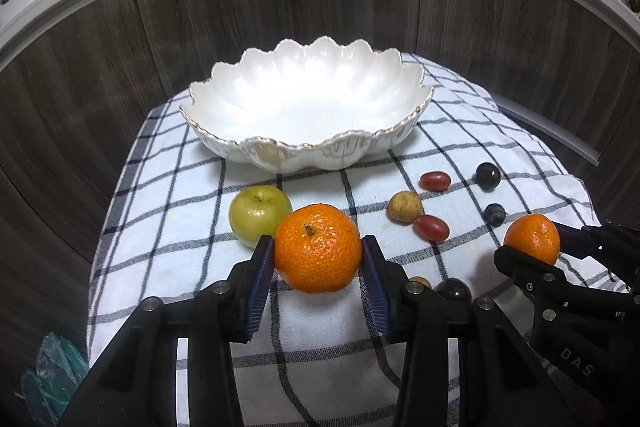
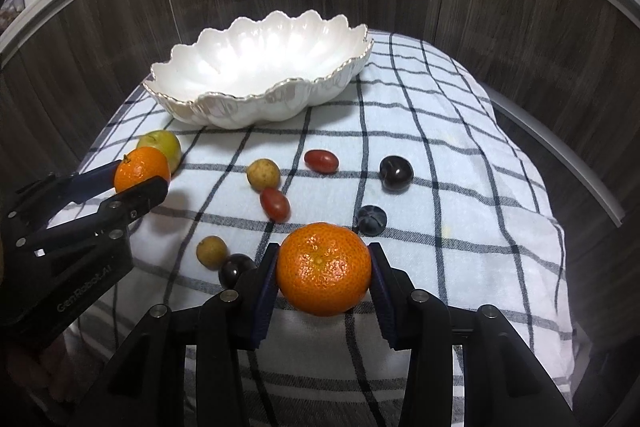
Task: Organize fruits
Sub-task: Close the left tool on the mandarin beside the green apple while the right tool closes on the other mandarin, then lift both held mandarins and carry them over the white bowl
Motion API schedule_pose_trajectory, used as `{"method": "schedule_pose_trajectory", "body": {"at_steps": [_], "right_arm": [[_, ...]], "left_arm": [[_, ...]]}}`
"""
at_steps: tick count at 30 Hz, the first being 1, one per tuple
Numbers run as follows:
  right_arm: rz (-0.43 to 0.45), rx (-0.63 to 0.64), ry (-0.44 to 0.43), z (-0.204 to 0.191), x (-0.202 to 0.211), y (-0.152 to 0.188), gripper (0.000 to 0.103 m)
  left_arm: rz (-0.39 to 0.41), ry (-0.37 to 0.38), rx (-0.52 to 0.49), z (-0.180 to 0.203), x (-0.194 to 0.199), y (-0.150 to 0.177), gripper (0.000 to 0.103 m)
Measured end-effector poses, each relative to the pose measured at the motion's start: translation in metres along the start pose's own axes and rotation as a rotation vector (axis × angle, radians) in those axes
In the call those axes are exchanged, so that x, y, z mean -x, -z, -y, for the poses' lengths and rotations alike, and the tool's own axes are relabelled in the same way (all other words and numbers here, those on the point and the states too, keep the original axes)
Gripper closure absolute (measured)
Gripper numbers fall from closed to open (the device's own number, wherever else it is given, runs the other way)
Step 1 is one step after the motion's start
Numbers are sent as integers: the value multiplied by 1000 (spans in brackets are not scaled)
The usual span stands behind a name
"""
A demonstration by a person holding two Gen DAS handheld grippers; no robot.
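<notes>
Fruits lie scattered on the checked cloth (image 1: pixel 168 155) near the scalloped white bowl (image 1: pixel 308 147), which stands empty at the far end, presumably their destination. The left gripper (image 1: pixel 318 259) is clamped partway closed on a mandarin (image 1: pixel 318 247) just beside the green apple (image 1: pixel 258 213); the right gripper (image 2: pixel 324 275) pinches a second mandarin (image 2: pixel 324 273) the same way. Grapes, dark berries and small brown fruits remain between them, so carrying both mandarins over likely clears the largest pieces first.

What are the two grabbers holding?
Each holds a mandarin by its sides: left gripper grips one mandarin, right gripper grips the other mandarin.
</notes>
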State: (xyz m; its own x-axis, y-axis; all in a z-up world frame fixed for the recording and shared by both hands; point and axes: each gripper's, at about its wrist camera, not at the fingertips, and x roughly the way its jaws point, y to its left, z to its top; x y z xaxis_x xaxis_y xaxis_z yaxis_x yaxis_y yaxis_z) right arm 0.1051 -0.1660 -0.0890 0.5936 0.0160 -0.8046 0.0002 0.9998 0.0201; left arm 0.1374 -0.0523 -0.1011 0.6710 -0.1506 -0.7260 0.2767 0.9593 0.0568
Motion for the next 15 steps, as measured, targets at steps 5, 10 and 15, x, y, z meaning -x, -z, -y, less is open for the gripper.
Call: {"method": "schedule_pose_trajectory", "body": {"at_steps": [5,10,15], "right_arm": [[25,-1,0,0,8,-4,60],[43,-1,-5,-1,17,-9,60],[59,4,-7,-2,23,-17,60]], "left_arm": [[20,-4,4,-1,13,-3,60],[34,-17,13,-5,23,-8,60],[47,-28,17,-9,30,-16,60]]}}
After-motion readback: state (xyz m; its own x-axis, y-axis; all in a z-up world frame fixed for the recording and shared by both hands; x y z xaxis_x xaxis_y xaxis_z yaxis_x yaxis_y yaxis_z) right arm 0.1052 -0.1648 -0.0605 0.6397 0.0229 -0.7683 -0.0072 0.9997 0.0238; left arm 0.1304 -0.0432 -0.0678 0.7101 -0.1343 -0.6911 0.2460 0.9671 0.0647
